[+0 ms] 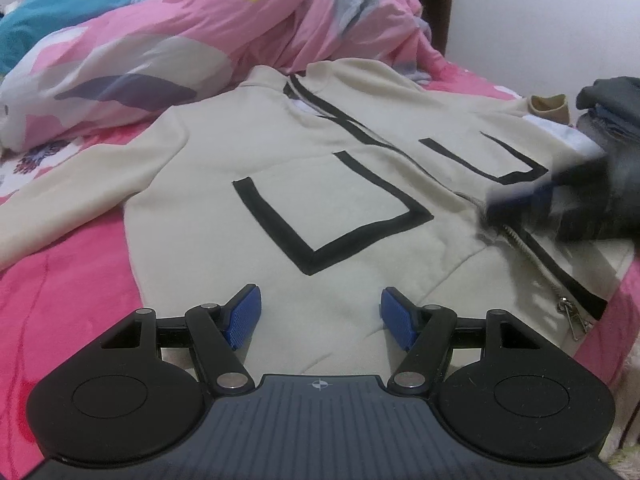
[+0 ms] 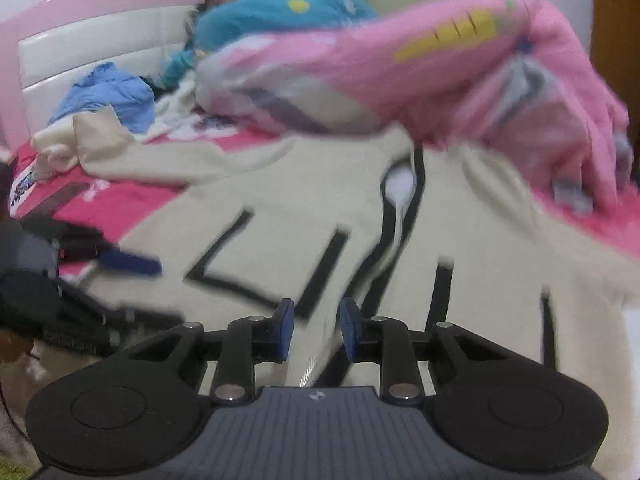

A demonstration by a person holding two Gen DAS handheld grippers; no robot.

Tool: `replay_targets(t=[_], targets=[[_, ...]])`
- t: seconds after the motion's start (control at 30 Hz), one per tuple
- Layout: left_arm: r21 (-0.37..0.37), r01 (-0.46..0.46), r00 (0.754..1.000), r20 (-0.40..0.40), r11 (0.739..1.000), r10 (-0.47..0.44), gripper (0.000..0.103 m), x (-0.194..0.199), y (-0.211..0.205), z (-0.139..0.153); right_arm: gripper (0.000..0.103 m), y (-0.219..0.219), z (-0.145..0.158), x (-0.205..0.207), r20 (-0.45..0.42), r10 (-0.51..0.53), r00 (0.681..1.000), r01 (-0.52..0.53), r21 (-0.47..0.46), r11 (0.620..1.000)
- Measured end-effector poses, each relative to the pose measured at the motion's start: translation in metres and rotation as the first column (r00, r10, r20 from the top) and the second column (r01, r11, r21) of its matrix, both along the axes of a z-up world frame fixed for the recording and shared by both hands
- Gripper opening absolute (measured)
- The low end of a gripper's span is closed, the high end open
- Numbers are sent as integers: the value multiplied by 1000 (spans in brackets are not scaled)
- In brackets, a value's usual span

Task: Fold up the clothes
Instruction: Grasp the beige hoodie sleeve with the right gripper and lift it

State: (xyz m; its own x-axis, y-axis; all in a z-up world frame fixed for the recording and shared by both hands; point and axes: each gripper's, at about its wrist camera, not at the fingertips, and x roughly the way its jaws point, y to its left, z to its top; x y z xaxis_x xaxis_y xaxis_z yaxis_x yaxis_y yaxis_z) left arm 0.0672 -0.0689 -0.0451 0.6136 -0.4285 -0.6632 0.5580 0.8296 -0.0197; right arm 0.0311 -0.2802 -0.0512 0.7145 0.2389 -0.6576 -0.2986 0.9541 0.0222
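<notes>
Cream zip jacket [image 1: 280, 184] lay spread front-up on pink bed sheet [image 1: 68, 280], collar toward 12 o'clock, hem toward 6, zipper [image 1: 516, 240] running toward 5 o'clock in left wrist view. Not yet folded, judging by flat body and sleeve stretched out at 9 o'clock.

Risks, as judgement:
- Could snag on zipper pull [image 1: 574, 316] near the hem; cause: right gripper [image 1: 516, 200] working right on the zip line, badly blurred.
- Could pinch only the top layer and drag the front panel askew; cause: jacket part unzipped at the hem, panels loose.
- Could catch the pink quilt [image 1: 168, 48] bunched at 12 o'clock, touching the collar, during a fold upward.
- Could knock the dark clothes stack [image 1: 612, 112] at 3 o'clock, just beside the jacket's right edge.

Left gripper [image 1: 320, 316]: fingers [image 1: 244, 312] stood wide apart, nothing between them, hovering over the hem area at 6 o'clock; jacket directly ahead and below, contact not evident.

Right gripper in own view [image 2: 316, 328]: fingers [image 2: 286, 324] narrowly apart, cream fabric seen through the gap beyond them; no clamp on cloth visible. Black pocket trim [image 2: 320, 276] lay just ahead at 12 o'clock.
</notes>
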Motion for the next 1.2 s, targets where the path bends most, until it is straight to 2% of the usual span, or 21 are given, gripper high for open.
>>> replay_targets(t=[0.03, 0.07, 0.13, 0.23, 0.33, 0.43, 0.47, 0.5, 0.53, 0.67, 0.7, 0.73, 0.8, 0.87, 0.9, 0.93, 1.0, 1.07, 1.1, 1.13, 1.2], targets=[[6, -6, 1000, -1, 1000, 6, 67, -1, 0, 1, 28, -4, -15, -1, -28, -23, 999, 23, 11, 1000], [12, -12, 1000, -1, 1000, 12, 67, -2, -1, 3, 28, -7, -20, -7, -7, -38, 999, 38, 39, 999], [23, -18, 1000, -1, 1000, 18, 67, -5, 0, 7, 29, -13, -12, -13, -6, -75, 997, 75, 85, 994], [36, -24, 1000, 2, 999, 24, 67, -8, -1, 11, 31, -34, 6, -24, 25, -141, 990, 133, 206, 970], [42, -22, 1000, 6, 999, 22, 67, -10, -8, 16, 40, -69, 26, -33, 55, -247, 967, 218, 313, 924], [48, 10, 1000, 27, 999, -11, 67, -11, -23, 24, 43, -125, 47, -49, 94, -372, 923, 300, 431, 851], [50, 22, 999, 38, 998, -24, 67, -12, -30, 26, 43, -143, 53, -53, 104, -413, 905, 326, 456, 828], [47, 35, 998, 45, 998, -37, 67, -12, -38, 28, 49, -164, 58, -55, 112, -471, 875, 371, 471, 800], [43, 47, 997, 53, 998, -49, 67, -13, -46, 30, 58, -185, 62, -56, 117, -538, 835, 426, 482, 766], [19, 119, 991, 64, 993, -120, 67, -18, -79, 31, 60, -258, 69, -40, 87, -756, 649, 654, 443, 613], [23, 144, 987, 69, 989, -145, 67, -21, -88, 30, 60, -272, 70, -32, 90, -782, 617, 695, 403, 595], [28, 165, 984, 69, 986, -166, 67, -23, -96, 28, 61, -281, 74, -22, 110, -784, 610, 716, 347, 606], [40, 206, 976, 70, 978, -208, 67, -26, -109, 23, 61, -288, 81, 3, 192, -743, 641, 723, 174, 669], [53, 241, 967, 65, 969, -245, 67, -29, -122, 18, 71, -282, 79, 40, 274, -632, 725, 675, -106, 730], [60, 256, 964, 60, 965, -260, 67, -29, -127, 15, 76, -278, 77, 59, 297, -564, 770, 633, -249, 733], [65, 265, 962, 56, 962, -269, 67, -30, -131, 12, 77, -275, 71, 76, 303, -493, 815, 578, -384, 720], [73, 277, 958, 53, 958, -281, 67, -31, -136, 8, 77, -274, 47, 111, 232, -390, 891, 447, -597, 666], [69, 282, 957, 49, 957, -286, 67, -30, -138, 5, 76, -286, 26, 141, 110, -387, 916, 354, -678, 644], [68, 285, 956, 46, 956, -288, 67, -30, -139, 3, 70, -295, 17, 154, 43, -402, 915, 318, -692, 648], [66, 284, 957, 42, 956, -287, 67, -30, -140, 3, 59, -301, 9, 165, -11, -420, 907, 291, -705, 647], [63, 285, 957, 38, 956, -288, 67, -30, -140, 3, 45, -310, -4, 176, -49, -449, 892, 266, -747, 609]])
